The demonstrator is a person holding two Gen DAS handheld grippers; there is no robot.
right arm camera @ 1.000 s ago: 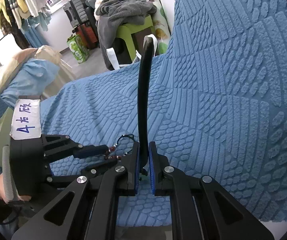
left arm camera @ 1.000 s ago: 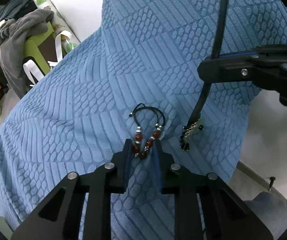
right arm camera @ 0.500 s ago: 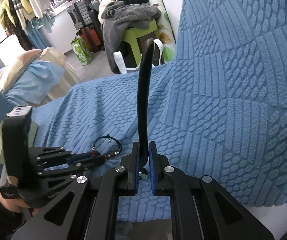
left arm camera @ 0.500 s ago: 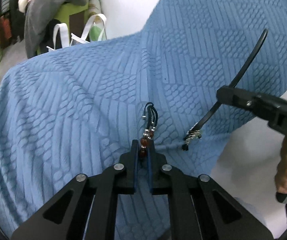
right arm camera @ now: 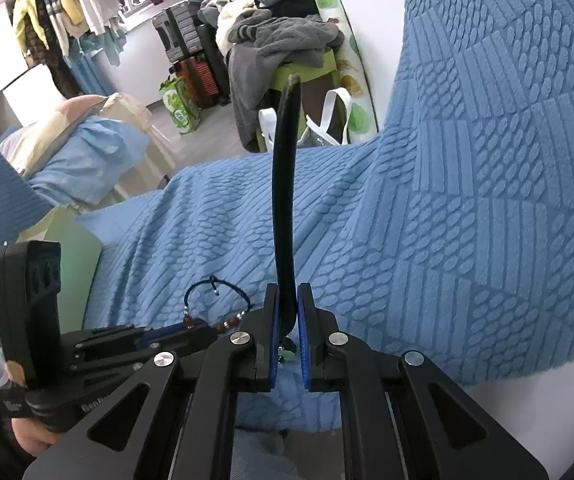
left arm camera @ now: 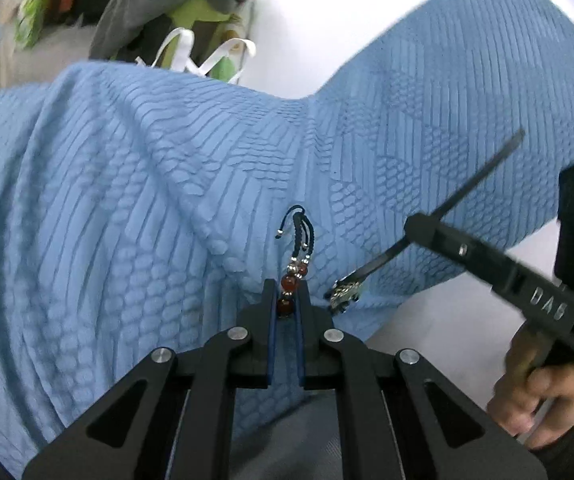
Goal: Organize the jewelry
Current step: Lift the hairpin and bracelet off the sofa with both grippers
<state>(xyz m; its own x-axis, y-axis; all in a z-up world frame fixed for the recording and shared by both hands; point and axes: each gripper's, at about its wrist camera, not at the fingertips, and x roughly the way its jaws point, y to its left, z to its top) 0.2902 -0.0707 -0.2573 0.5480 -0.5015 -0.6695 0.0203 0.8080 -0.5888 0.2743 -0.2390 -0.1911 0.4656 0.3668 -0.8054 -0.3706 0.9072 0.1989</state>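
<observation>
Two pieces of jewelry are in view: one beaded cord bracelet (left arm camera: 294, 280) with red-brown beads, and one black strap (right arm camera: 284, 200) with a metal clasp end. Two black grippers, the left gripper (left arm camera: 287, 304) and the right gripper (right arm camera: 287, 320). One blue textured blanket (left arm camera: 127, 200). One green stool (right arm camera: 311, 76) with one grey garment (right arm camera: 279, 48) piled on it.

Beaded bracelet (left arm camera: 292, 276) left of strap (left arm camera: 431, 232), both above cloth (left arm camera: 127, 200).
</observation>
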